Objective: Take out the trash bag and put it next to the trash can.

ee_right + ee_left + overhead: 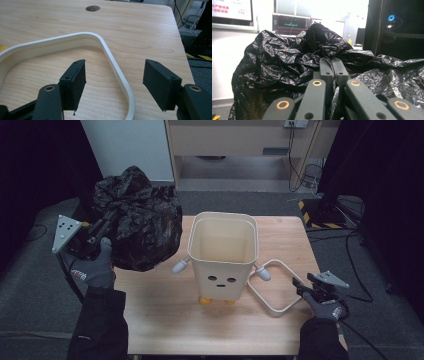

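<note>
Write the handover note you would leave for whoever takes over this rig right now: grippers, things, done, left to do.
Left gripper: shut on the black bag, held up beside the bin's left.
Right gripper: open, jaws either side of the white ring, not gripping.
Bin: upright mid-table, nothing in it, no liner.
Ring lies flat on the table right of the bin.
Done: bag picked up.
Left, probably: line the bin with the bag, then fit the ring.

This looks like a lab or recording room. A plain wooden bench (165,320) stands on grey carpet (30,285), hemmed by black curtains (35,160). Loose cables (305,175) run to a wall socket (295,123) behind. In the left gripper view, a lit monitor (291,24) and a wall screen with text (232,9) glow beyond.
</note>
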`<action>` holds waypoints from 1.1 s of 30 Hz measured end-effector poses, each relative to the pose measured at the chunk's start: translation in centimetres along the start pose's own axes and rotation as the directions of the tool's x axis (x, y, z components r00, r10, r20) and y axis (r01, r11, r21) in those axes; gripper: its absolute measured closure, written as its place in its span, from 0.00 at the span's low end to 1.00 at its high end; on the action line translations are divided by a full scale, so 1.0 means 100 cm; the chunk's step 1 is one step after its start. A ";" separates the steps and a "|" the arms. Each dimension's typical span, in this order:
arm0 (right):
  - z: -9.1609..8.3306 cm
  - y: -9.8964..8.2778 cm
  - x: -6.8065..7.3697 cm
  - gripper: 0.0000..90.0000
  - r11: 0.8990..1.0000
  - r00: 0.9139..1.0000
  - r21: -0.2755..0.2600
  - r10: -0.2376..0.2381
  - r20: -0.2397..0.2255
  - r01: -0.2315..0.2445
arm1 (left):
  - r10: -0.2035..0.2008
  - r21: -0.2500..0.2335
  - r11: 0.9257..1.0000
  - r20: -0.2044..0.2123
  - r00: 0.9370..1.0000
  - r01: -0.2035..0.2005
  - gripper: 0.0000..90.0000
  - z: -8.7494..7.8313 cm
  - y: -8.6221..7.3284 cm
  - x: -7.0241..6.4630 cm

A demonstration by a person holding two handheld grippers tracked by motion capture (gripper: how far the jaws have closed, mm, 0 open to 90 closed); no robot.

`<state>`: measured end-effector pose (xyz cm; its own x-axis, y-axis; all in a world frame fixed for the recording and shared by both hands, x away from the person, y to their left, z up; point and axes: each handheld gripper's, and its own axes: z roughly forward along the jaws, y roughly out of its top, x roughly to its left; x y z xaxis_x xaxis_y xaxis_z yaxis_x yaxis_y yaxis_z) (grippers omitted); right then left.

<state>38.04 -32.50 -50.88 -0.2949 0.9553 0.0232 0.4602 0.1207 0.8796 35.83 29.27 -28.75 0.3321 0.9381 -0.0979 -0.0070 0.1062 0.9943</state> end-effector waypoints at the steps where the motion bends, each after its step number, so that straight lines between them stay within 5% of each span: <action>1: 0.000 0.000 0.000 0.38 1.000 1.000 0.000 0.000 0.002 0.000 | -0.001 0.007 1.000 -0.006 1.000 0.001 0.98 0.000 -0.002 0.002; 17: 0.000 0.000 0.000 0.40 1.000 1.000 0.010 0.008 0.005 -0.008 | -0.009 0.113 0.993 -0.056 0.998 0.016 0.98 0.003 -0.042 0.027; 33: -0.002 0.000 0.000 0.45 1.000 0.999 0.023 -0.006 0.034 0.005 | -0.002 0.224 0.974 -0.077 0.997 0.019 0.98 0.003 -0.087 0.034</action>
<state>37.91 -32.59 -50.81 -0.2686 0.9632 0.0016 0.4780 0.1318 0.8684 37.29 31.48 -37.68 0.2588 0.9604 -0.1030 0.2112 0.0478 0.9763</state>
